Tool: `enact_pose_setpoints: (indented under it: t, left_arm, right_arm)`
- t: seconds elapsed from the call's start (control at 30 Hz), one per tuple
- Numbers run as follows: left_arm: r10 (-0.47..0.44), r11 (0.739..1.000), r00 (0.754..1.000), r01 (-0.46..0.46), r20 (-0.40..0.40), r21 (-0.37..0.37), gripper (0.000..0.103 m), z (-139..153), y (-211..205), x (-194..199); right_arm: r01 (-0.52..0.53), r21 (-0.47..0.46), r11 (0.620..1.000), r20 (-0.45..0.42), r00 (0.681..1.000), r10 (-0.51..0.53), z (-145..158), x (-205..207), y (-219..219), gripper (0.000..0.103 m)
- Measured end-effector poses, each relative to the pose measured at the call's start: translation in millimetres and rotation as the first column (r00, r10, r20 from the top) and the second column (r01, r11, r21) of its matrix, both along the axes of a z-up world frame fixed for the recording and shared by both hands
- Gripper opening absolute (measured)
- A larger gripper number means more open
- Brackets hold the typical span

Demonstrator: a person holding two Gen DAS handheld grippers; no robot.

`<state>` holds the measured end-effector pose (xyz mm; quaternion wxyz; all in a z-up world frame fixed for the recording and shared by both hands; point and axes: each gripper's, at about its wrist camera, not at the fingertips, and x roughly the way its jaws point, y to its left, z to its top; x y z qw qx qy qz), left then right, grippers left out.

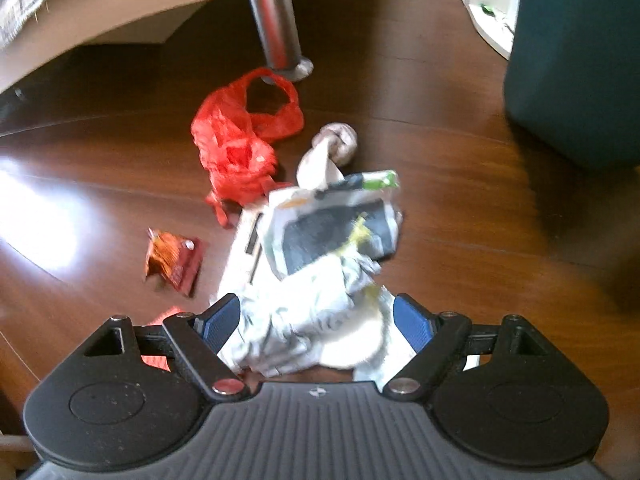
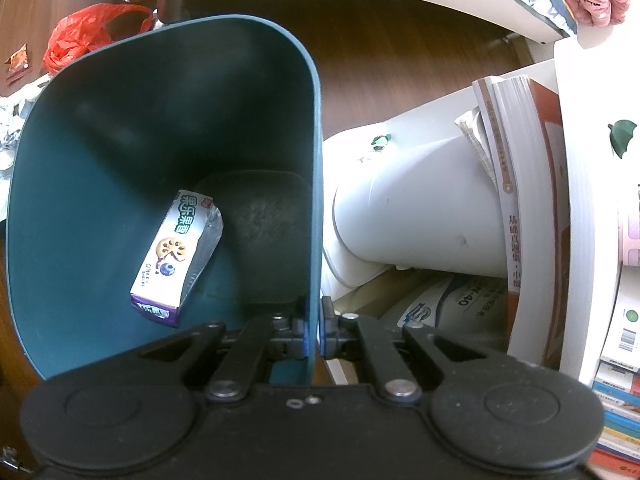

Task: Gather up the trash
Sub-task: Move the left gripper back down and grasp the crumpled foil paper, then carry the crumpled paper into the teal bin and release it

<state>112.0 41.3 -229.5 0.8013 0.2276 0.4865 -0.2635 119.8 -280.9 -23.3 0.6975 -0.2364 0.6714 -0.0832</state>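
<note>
Silver, crinkled foil wrapper (image 1: 320,280) fills the space between my left gripper (image 1: 318,320) fingers; the blue pads press its two sides, so I judge the jaws pinch it, though the picture is blurred. It hangs above the brown wood floor (image 1: 460,200). A red plastic bag (image 1: 240,144), an orange sachet (image 1: 174,260) and a tissue wad (image 1: 338,142) lie beyond. My right gripper (image 2: 313,330) clamps the rim of the dark teal bin (image 2: 316,120), jaws nearly together. One biscuit box (image 2: 176,256) lies inside. Next: carry the wrapper over the bin mouth and let go.
</note>
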Motion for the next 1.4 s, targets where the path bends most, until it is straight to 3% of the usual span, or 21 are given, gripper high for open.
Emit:
enact_pose_setpoints:
  t: [0.17, 0.3, 0.4, 0.57, 0.63, 0.9, 1.2, 1.4]
  left_arm:
    - [0.046, 0.999, 0.998, -0.046, -0.030, 0.007, 0.084, -15, 1, 18]
    - [0.021, 1.000, 0.998, -0.020, -0.064, 0.023, 0.083, -30, -2, 19]
    - [0.022, 0.999, 0.996, -0.018, -0.089, 0.049, 0.055, -40, -4, 20]
    - [0.048, 0.999, 0.994, -0.045, -0.098, 0.029, 0.049, -36, -4, 22]
    - [0.053, 0.998, 0.994, -0.050, -0.095, 0.025, 0.039, -32, -4, 23]
    - [0.074, 0.997, 0.994, -0.073, -0.077, 0.014, 0.039, -23, -2, 23]
    - [0.051, 0.998, 0.997, -0.053, -0.062, -0.042, 0.038, 1, -7, 17]
    - [0.026, 0.994, 0.999, -0.028, -0.021, -0.107, 0.038, 31, -15, 11]
  right_arm:
    - [0.005, 0.003, 1.000, 0.001, 1.000, -0.005, -2, 0, -3, 0.004]
    - [-0.003, 0.002, 1.000, -0.006, 1.000, 0.003, -3, -1, -2, 0.005]
    - [-0.008, 0.004, 1.000, -0.009, 1.000, 0.008, -3, -1, -2, 0.005]
    - [-0.005, 0.005, 1.000, -0.016, 1.000, 0.005, -3, -1, -3, 0.005]
    - [0.004, 0.006, 1.000, -0.014, 1.000, -0.004, -3, 0, -5, 0.004]
    - [0.080, 0.053, 0.995, -0.037, 0.996, -0.078, -1, 2, -13, 0.006]
    - [-0.028, 0.052, 0.998, -0.106, 0.994, 0.034, -3, -8, -1, 0.010]
    - [-0.001, 0.064, 0.998, -0.045, 0.999, 0.004, -1, 0, -7, 0.009]
